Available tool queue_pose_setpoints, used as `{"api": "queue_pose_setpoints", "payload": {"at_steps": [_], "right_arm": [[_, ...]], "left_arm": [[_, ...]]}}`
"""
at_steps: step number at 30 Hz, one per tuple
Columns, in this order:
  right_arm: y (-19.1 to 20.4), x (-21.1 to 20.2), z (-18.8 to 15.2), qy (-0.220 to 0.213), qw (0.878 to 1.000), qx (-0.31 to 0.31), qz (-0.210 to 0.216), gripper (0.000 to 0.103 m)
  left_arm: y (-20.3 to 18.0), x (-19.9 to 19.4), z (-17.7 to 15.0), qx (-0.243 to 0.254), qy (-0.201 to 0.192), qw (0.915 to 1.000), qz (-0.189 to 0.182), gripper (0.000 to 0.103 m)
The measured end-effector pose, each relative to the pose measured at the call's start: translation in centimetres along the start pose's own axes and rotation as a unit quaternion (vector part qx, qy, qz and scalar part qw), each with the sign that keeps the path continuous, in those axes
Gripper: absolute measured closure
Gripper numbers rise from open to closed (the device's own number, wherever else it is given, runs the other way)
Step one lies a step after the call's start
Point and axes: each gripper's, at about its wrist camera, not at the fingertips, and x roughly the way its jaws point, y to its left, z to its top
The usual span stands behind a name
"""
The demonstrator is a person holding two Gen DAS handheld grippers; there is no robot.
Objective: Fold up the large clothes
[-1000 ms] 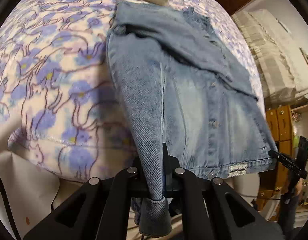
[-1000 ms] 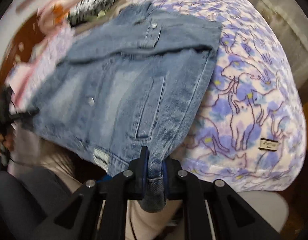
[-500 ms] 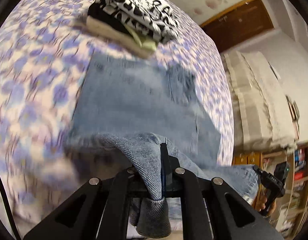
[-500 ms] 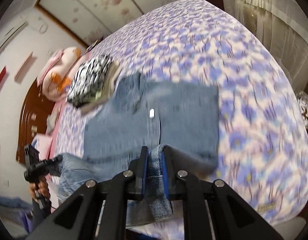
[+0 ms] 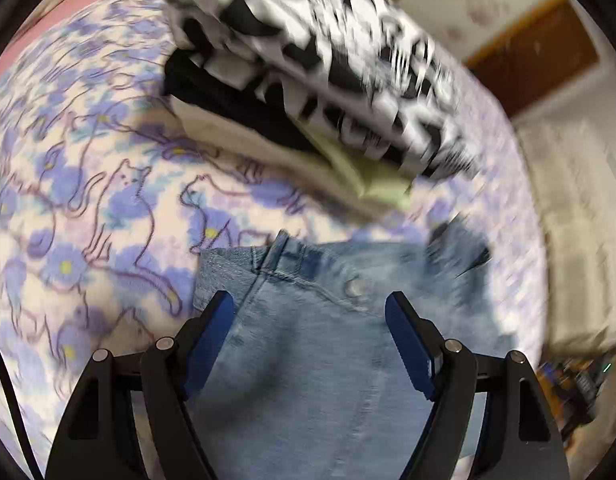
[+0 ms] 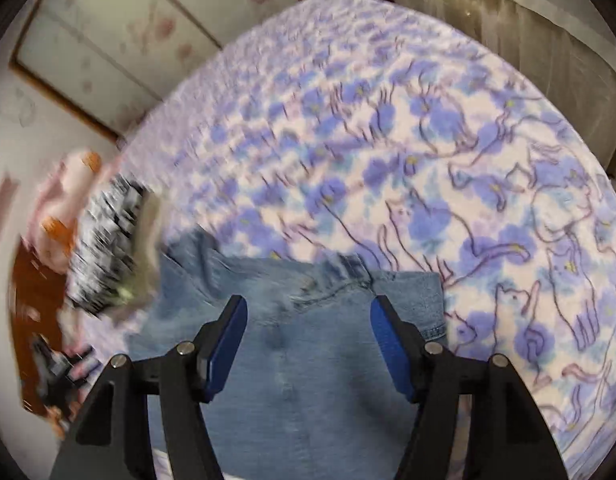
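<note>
A light blue denim jacket (image 5: 319, 344) lies folded over on the bed with the purple cat-print cover (image 5: 88, 208). In the left wrist view my left gripper (image 5: 309, 304) hangs over the jacket's far left corner, its jaws opening, and no cloth is pinched between the blue pads. The right wrist view shows the same jacket (image 6: 308, 360) below my right gripper (image 6: 306, 308), whose jaws are also opening with the denim lying loose under them. The jacket's far edge sits just past both sets of fingertips. Both pictures are blurred by motion.
A stack of folded clothes topped by a black-and-white patterned piece (image 5: 327, 68) lies just beyond the jacket, to its left in the right wrist view (image 6: 108, 248). A pink pillow (image 6: 64, 200) sits farther left. Curtains (image 6: 507, 20) hang past the bed cover (image 6: 447, 160).
Both grippers carried the jacket's lower hem from the bed's near edge up over the jacket toward the clothes stack, then let go; both now stand open over the folded denim.
</note>
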Motion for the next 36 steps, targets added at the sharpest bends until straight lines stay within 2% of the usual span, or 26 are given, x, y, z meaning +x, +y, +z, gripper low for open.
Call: {"api": "queue_pose_setpoints", "payload": {"at_steps": [5,10,13,17,19,20,21,24,27,31,32,33,36], "right_arm": [[-1.4,5.0,-1.0,0.029,0.999,-0.019,-0.030,0.039],[-2.5,8.0,-1.0,0.040,0.998,-0.028,-0.039,0.039],[-2.1,9.1,-1.2,0.039,0.997,-0.046,-0.038,0.038],[-0.9,10.4,-1.7,0.021,0.993,-0.088,-0.077,0.039],[-0.3,10.5,-2.2,0.008,0.989,-0.109,-0.101,0.050],[0.0,10.4,-2.5,0.003,0.987,-0.119,-0.110,0.066],[0.1,10.2,-2.8,-0.002,0.984,-0.129,-0.123,0.077],[-0.3,8.9,-3.2,-0.021,0.985,-0.131,-0.112,0.095],[-0.6,7.4,-3.5,-0.038,0.988,-0.116,-0.090,0.099],[0.2,6.2,-3.8,-0.060,0.987,-0.121,-0.089,0.099],[0.2,6.0,-3.8,-0.060,0.987,-0.122,-0.089,0.099],[0.3,6.0,-3.9,-0.060,0.986,-0.123,-0.091,0.099],[0.1,6.4,-3.8,-0.052,0.987,-0.120,-0.096,0.099]], "left_arm": [[-2.0,5.3,-1.2,0.093,0.027,0.9940,0.052,0.026],[-3.0,8.8,-1.7,0.140,0.017,0.9861,0.088,0.026],[-3.0,9.5,-1.8,0.158,0.008,0.9833,0.089,0.024],[-2.3,9.5,-2.1,0.166,-0.005,0.9837,0.069,0.024],[-1.8,8.9,-2.2,0.159,-0.015,0.9854,0.060,0.033],[-1.5,8.5,-2.2,0.152,-0.018,0.9867,0.054,0.040],[-0.9,8.2,-2.1,0.140,-0.021,0.9891,0.041,0.049],[1.3,7.3,-1.9,0.096,-0.026,0.9950,-0.002,0.060],[2.2,7.1,-1.6,0.086,-0.023,0.9960,-0.007,0.062],[1.2,7.6,-1.7,0.101,-0.022,0.9942,0.027,0.059],[1.1,7.8,-1.8,0.102,-0.022,0.9940,0.031,0.057],[1.0,7.9,-1.7,0.103,-0.024,0.9937,0.036,0.049],[1.0,8.2,-1.5,0.103,-0.026,0.9937,0.037,0.043]]}}
